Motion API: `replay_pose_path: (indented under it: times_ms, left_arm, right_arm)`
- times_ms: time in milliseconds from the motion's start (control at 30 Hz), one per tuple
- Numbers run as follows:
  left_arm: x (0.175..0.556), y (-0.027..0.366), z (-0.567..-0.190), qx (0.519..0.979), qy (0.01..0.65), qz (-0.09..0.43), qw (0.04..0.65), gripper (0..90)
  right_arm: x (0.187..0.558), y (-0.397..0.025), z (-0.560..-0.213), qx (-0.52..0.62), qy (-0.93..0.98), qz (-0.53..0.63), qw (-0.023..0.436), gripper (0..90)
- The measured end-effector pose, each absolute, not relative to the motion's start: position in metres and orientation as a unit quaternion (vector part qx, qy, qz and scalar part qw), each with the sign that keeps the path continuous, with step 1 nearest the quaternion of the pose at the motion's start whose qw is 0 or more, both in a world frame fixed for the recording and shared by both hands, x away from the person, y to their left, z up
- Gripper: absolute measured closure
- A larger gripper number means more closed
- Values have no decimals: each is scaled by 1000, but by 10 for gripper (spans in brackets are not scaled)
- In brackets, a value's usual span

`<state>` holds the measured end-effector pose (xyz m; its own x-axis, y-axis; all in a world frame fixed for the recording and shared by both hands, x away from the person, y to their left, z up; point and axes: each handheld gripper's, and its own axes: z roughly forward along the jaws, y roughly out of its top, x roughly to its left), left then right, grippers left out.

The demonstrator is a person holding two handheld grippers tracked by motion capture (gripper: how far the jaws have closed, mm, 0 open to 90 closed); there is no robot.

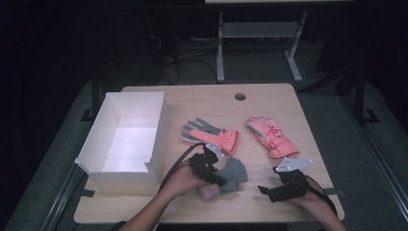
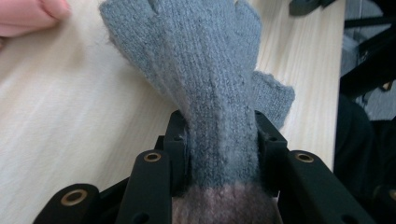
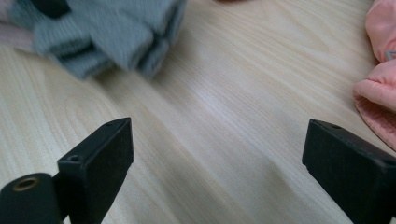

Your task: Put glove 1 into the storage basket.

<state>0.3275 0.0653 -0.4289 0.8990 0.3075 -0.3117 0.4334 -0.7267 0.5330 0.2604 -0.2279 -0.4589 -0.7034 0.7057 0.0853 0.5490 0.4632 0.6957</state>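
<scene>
I am working over a pale wooden surface [image 1: 269,103] with a small round hole [image 1: 240,96] near its far edge. A large white open box [image 1: 126,137] sits along the left edge, reaching from the far left corner almost to the near edge. Near the middle of the surface lies a coral and grey glove [image 1: 209,135], and well apart from it, toward the right edge, a coral pink glove [image 1: 271,136]. Close to the near edge, about midway along it, my left claw [image 1: 219,180] is clenched on a grey knitted fingerless glove [image 2: 210,84]: in the left gripper view both black jaws press its narrow wrist part from either side, just above a pinkish cuff, while the finger end fans out over the wood. My right claw [image 3: 217,158] is released near the near right corner, its jaws spread wide over bare wood, with the grey glove just beyond them.
</scene>
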Motion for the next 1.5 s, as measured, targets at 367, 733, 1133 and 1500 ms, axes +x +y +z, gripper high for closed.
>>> replay_pose_path:
  times_ms: [367,733,1133,1500]
  left_arm:
    - [334,84,-400,914,231,-92,322,643]
    - [339,104,-362,902,261,-66,338,642]
    - [349,129,-322,899,278,-38,337,642]
    - [362,170,-293,879,316,-13,357,643]
  right_arm:
    - [261,-227,-460,368,849,364,107,85]
    - [261,-228,-460,375,847,362,105,85]
    - [261,-227,-460,373,847,363,109,85]
    - [261,-226,-461,373,846,364,108,85]
